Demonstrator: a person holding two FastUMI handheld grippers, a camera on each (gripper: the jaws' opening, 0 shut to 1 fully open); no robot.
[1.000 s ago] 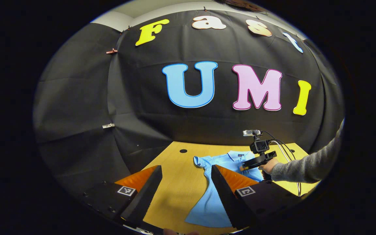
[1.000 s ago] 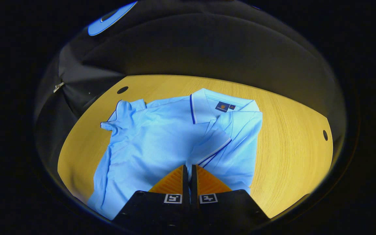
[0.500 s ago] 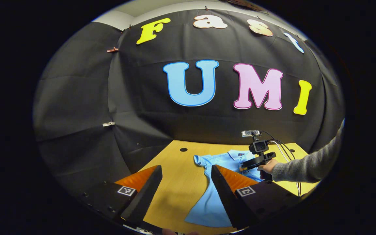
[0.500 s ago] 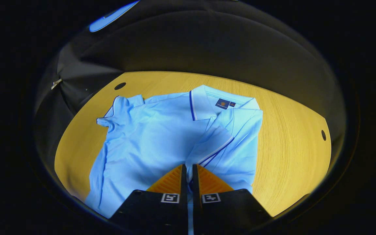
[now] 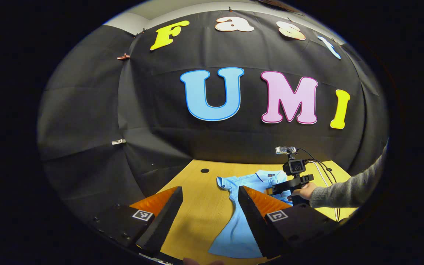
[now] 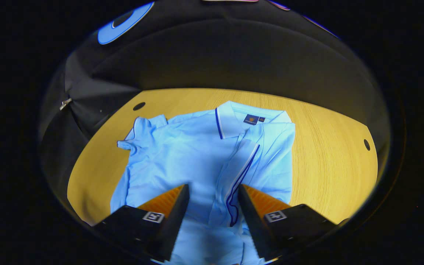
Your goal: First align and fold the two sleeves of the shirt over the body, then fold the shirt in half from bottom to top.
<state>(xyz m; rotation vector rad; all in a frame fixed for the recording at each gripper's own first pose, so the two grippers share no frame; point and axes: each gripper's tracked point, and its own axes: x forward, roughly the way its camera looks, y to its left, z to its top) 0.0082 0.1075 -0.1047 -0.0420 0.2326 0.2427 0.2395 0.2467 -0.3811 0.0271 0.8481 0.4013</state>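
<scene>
A light blue polo shirt (image 6: 182, 158) lies collar-away on the wooden table (image 6: 326, 154). Its right sleeve (image 6: 241, 173), edged with a dark stripe, is folded over the body. The left sleeve (image 6: 140, 132) sticks out sideways, crumpled. My right gripper (image 6: 212, 217) is open just above the folded sleeve, fingers on either side of its cuff. My left gripper (image 5: 210, 217) hovers open over the table's near left part, with the shirt (image 5: 239, 224) beyond its right finger. In the left gripper view the right gripper (image 5: 289, 184) and the hand holding it sit over the shirt's far side.
The table (image 5: 197, 213) has round holes near its far corners (image 6: 138, 106) (image 6: 366, 144). Black cloth walls close in the back and left. A grey sleeve (image 5: 348, 189) reaches in from the right, with cables trailing behind the right gripper.
My right gripper has opened and let go of the right sleeve, which now lies flat on the shirt's body. The left gripper has barely moved.
</scene>
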